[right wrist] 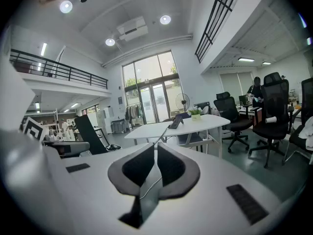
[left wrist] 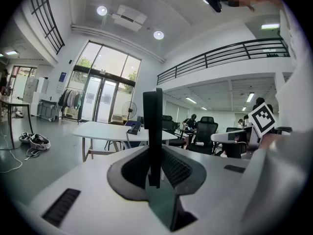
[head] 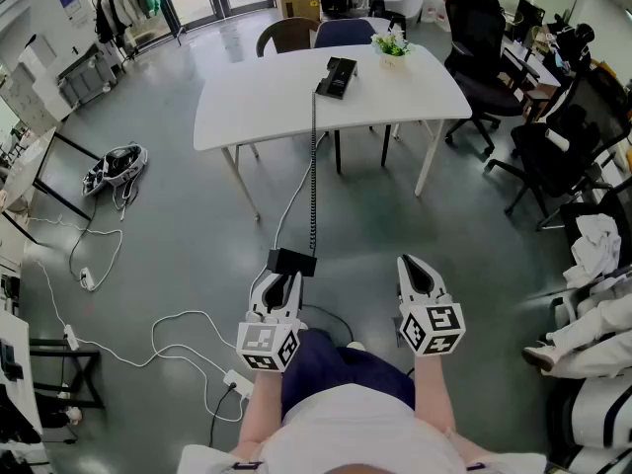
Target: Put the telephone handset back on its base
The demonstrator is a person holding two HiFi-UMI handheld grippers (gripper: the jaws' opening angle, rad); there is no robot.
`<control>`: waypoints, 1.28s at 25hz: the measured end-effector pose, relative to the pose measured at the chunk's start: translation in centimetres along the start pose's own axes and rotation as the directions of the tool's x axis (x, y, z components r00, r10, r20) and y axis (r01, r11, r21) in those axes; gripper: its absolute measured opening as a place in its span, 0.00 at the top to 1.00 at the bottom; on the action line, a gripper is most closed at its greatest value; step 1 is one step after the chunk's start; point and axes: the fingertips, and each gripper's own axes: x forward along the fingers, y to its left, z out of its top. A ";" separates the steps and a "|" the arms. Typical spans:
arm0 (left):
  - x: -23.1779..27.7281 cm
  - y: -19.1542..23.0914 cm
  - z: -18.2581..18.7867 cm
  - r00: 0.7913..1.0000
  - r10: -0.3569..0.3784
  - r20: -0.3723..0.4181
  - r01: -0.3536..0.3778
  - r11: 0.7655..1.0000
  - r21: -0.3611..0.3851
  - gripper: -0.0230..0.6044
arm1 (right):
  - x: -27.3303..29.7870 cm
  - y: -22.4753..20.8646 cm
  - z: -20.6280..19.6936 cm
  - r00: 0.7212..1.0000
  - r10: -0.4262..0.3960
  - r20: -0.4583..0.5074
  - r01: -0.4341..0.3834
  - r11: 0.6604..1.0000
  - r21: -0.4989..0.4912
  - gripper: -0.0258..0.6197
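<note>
My left gripper [head: 281,282] is shut on the black telephone handset [head: 292,262], low in front of the person and well short of the table. In the left gripper view the handset [left wrist: 152,131] stands upright, clamped between the pads. A coiled black cord [head: 314,176] runs from it up to the black phone base [head: 336,77] on the white table [head: 247,107]. The base [left wrist: 134,128] shows small and far in the left gripper view. My right gripper [head: 415,276] hangs beside the left one, shut and empty, and it looks at the base [right wrist: 176,122] from afar.
A small potted plant [head: 392,45] stands on the table near the base. Chairs [head: 288,35] are tucked behind the table, and black office chairs [head: 476,57] stand to its right. White cables [head: 148,339] and a helmet-like object [head: 117,165] lie on the grey floor at left.
</note>
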 end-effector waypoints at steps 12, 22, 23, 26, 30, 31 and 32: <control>-1.4 -2.2 -1.3 1.000 -0.013 -0.009 0.013 1.000 -0.016 0.83 | -1.9 0.1 -1.8 1.000 0.026 -0.012 -0.025 0.999 0.041 0.89; -1.2 -2.7 -1.9 1.000 -0.007 -0.018 0.006 1.000 -0.028 0.83 | -1.0 0.2 -2.4 0.998 0.058 -0.036 -0.056 0.997 0.044 0.89; -1.0 -2.5 -1.9 1.000 -0.006 -0.018 0.006 1.000 -0.030 0.83 | -0.7 0.3 -2.3 0.997 0.060 -0.038 -0.059 0.997 0.045 0.89; 0.1 -1.9 -1.6 1.000 -0.006 -0.020 0.006 0.999 -0.034 0.83 | 0.5 0.1 -2.1 0.997 0.065 -0.041 -0.063 0.997 0.049 0.89; 2.4 -1.3 -1.1 1.000 -0.009 -0.020 0.008 0.999 -0.033 0.83 | 2.6 -0.9 -1.4 0.997 0.069 -0.046 -0.067 0.996 0.051 0.89; 3.1 -1.1 -0.8 1.000 -0.009 -0.018 0.009 0.999 -0.033 0.83 | 3.3 -1.2 -1.0 0.997 0.070 -0.045 -0.068 0.996 0.053 0.89; 4.0 -0.8 -0.4 1.000 -0.008 -0.017 0.008 0.999 -0.035 0.83 | 4.0 -1.5 -0.6 0.997 0.071 -0.044 -0.069 0.996 0.056 0.89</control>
